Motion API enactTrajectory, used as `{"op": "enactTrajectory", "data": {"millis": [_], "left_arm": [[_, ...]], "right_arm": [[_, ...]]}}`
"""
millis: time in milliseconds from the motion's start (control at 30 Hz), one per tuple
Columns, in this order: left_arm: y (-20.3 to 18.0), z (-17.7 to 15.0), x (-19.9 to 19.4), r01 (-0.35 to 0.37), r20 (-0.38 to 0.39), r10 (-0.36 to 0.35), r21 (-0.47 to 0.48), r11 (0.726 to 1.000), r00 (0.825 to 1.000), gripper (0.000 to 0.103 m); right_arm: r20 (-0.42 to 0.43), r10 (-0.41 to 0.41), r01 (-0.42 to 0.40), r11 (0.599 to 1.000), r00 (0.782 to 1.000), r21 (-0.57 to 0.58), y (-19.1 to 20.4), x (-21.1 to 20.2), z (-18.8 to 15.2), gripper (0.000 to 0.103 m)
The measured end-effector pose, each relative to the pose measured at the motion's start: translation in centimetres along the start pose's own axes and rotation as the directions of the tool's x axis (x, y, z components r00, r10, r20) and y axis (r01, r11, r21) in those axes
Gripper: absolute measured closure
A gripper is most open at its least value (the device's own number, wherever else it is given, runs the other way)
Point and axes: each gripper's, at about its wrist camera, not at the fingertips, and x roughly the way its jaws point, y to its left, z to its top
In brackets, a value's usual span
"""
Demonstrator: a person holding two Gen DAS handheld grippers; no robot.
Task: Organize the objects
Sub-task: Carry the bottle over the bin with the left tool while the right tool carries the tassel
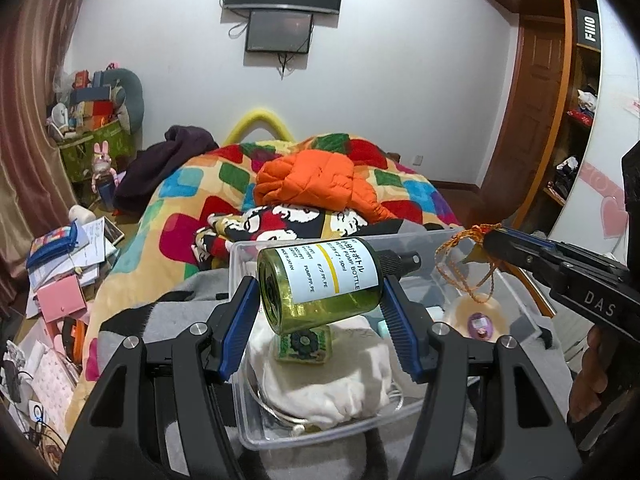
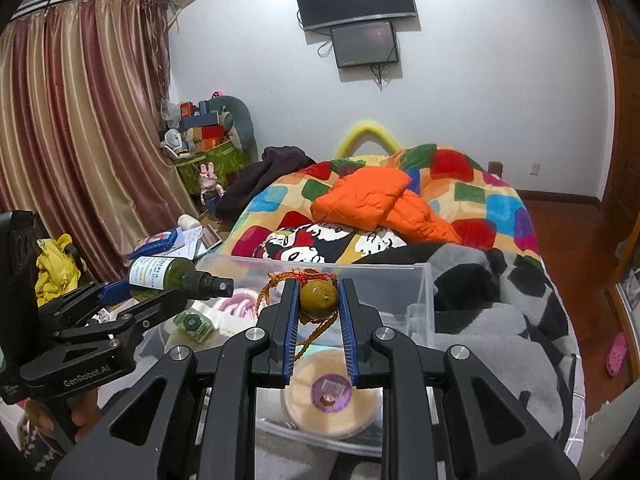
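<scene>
My left gripper (image 1: 320, 300) is shut on a green pump bottle (image 1: 320, 280) with a white label, held sideways above a clear plastic box (image 1: 256, 428); it also shows in the right wrist view (image 2: 160, 276). My right gripper (image 2: 319, 300) is shut on an olive-brown pendant (image 2: 318, 298) with an orange braided cord (image 2: 276, 286), above the same box (image 2: 420, 280). In the left wrist view the right gripper (image 1: 486, 242) reaches in from the right with the cord (image 1: 460, 264) dangling. Inside the box lie a white cloth (image 1: 328, 380), a small green patterned packet (image 1: 304, 344) and a beige round tin (image 2: 332, 392).
The box sits on a grey and black blanket (image 2: 500, 320) at the bed's foot. An orange jacket (image 2: 380, 204) and colourful quilt (image 2: 480, 200) lie beyond. Papers and boxes (image 1: 68, 264) clutter the floor at left, by the curtain (image 2: 80, 120). A wooden wardrobe (image 1: 560, 120) stands at right.
</scene>
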Motion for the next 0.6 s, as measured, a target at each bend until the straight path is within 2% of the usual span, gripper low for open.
{"op": "enactTrajectory", "data": {"millis": [600], "left_arm": [[1.3,-0.4,4.4,-0.023,-0.094,0.021,-0.016,1.0,0.995,0.042]], "right_arm": [[-0.12,-0.018,0.017,1.0,0.993,-0.007,0.3,5.4,-1.3,0.086]]}}
